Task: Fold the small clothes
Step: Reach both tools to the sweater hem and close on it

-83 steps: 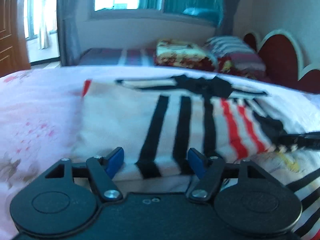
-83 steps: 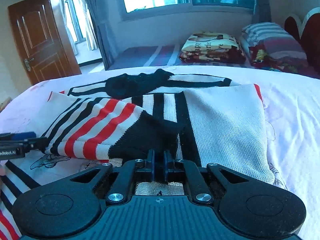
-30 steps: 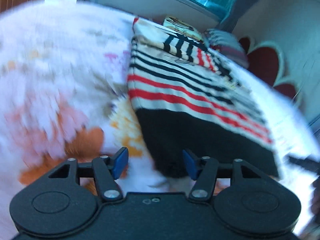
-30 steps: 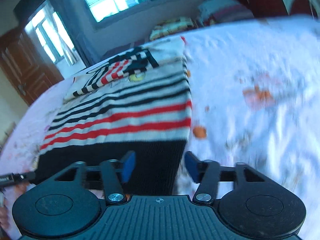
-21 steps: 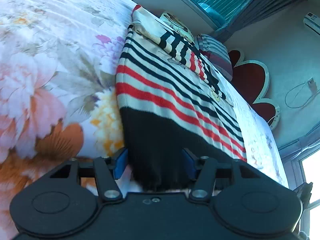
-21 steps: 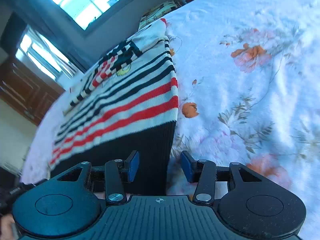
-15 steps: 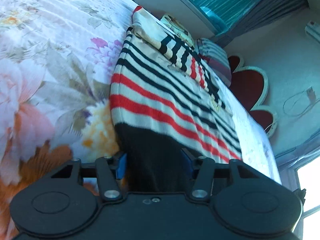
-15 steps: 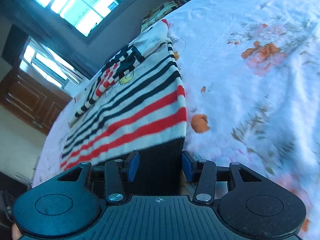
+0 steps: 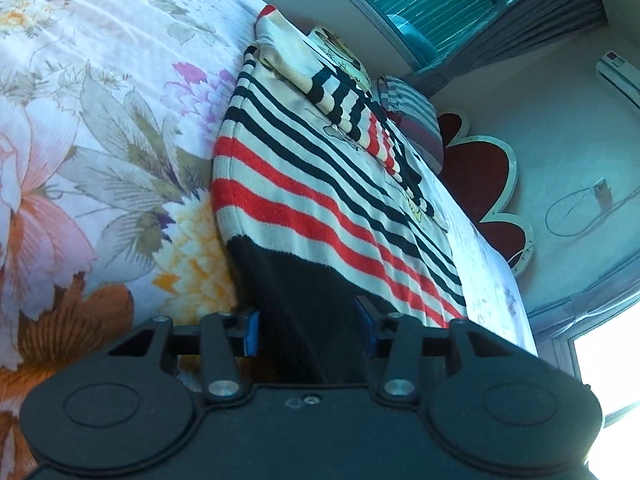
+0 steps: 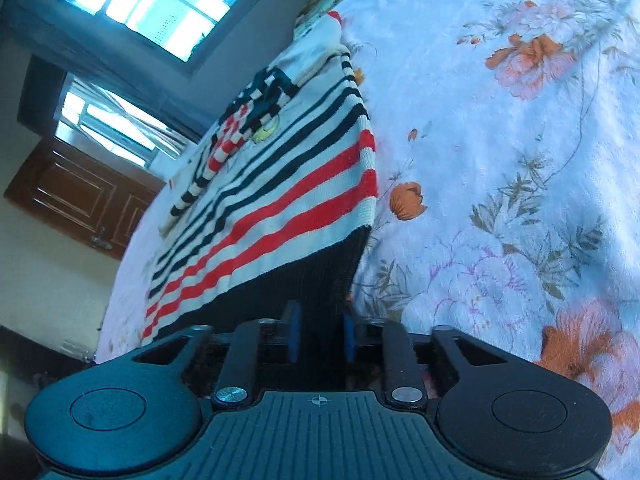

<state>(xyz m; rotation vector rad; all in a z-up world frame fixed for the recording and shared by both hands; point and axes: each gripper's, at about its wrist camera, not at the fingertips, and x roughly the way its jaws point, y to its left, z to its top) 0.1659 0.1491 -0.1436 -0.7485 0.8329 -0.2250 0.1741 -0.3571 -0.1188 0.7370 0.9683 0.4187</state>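
Both claws closing on the sweater hem since a second ago: left gripper still narrowing, right gripper pinching; fold-lift coming.

This is a home bedroom: a bed spread with a floral sheet, pillows by a red scalloped headboard, curtained windows, a panelled wooden door and a wall air conditioner.
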